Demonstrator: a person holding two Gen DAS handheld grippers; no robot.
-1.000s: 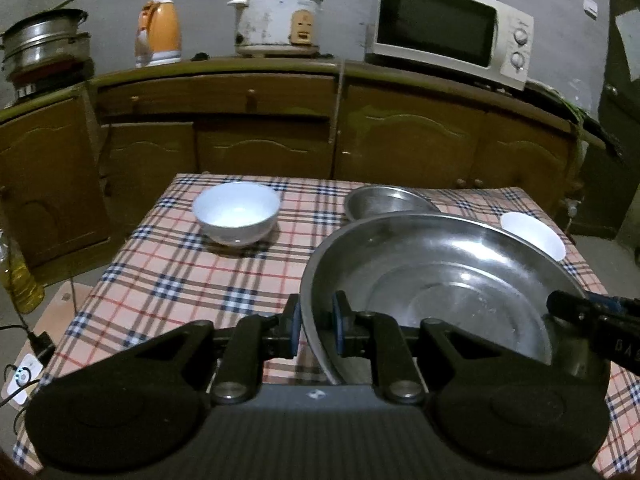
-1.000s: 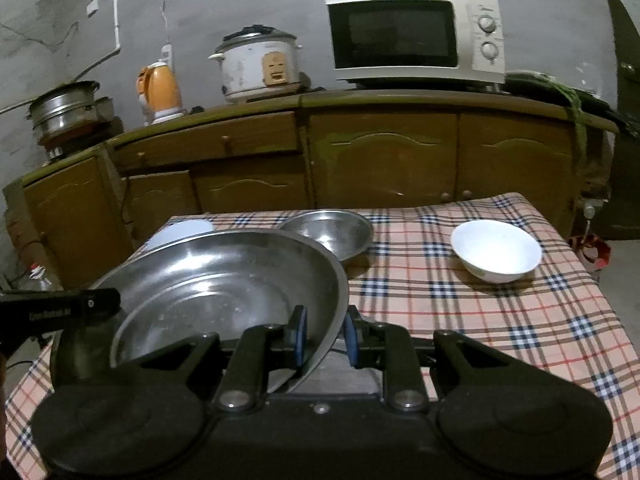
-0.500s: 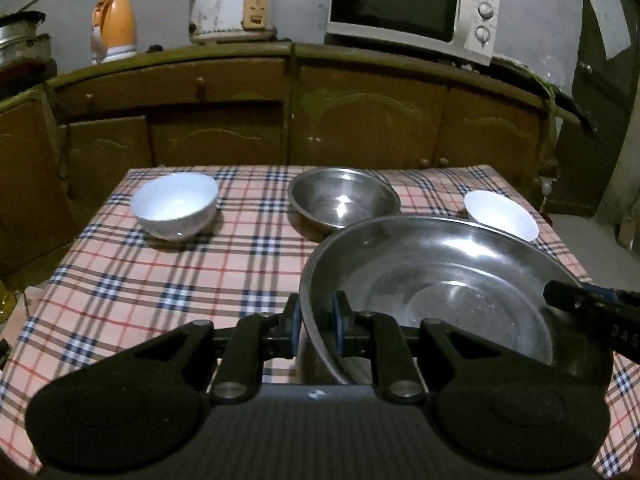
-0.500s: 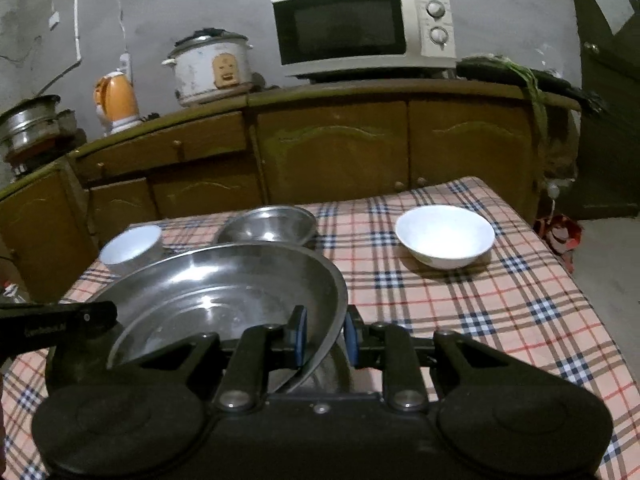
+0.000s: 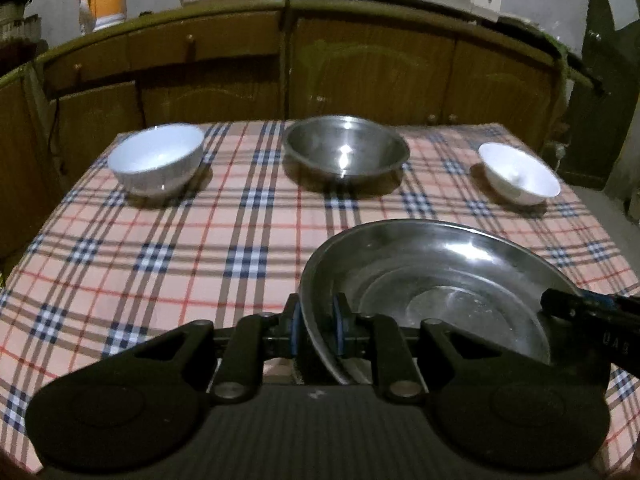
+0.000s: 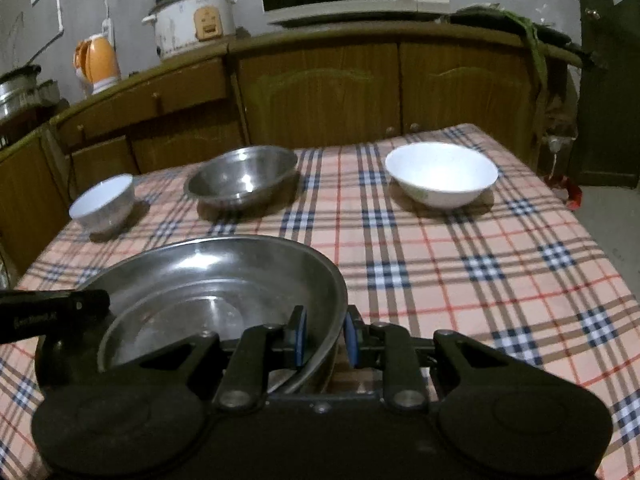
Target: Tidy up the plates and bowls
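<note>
I have both sets of jaws narrowed onto the rim of the big steel plate [image 5: 432,292]: my left gripper [image 5: 316,330] pinches its left edge at about 9 o'clock of the dish, and my right gripper [image 6: 324,334] clamps the opposite edge at about 3 o'clock, one blue pad inside the rim and one outside. The plate sits low over the near side of the checked tablecloth [image 5: 180,248]; I cannot tell whether it touches the cloth. Beyond it, at 12 o'clock, stands a smaller steel bowl [image 5: 346,152], a deep white bowl [image 5: 158,162] at 10 o'clock and a shallower white bowl [image 5: 518,174] at 2 o'clock, all well apart. I judge the sorting barely begun: nothing is stacked. The metal is thin, shiny and slick; the white bowls look like glazed ceramic.
</note>
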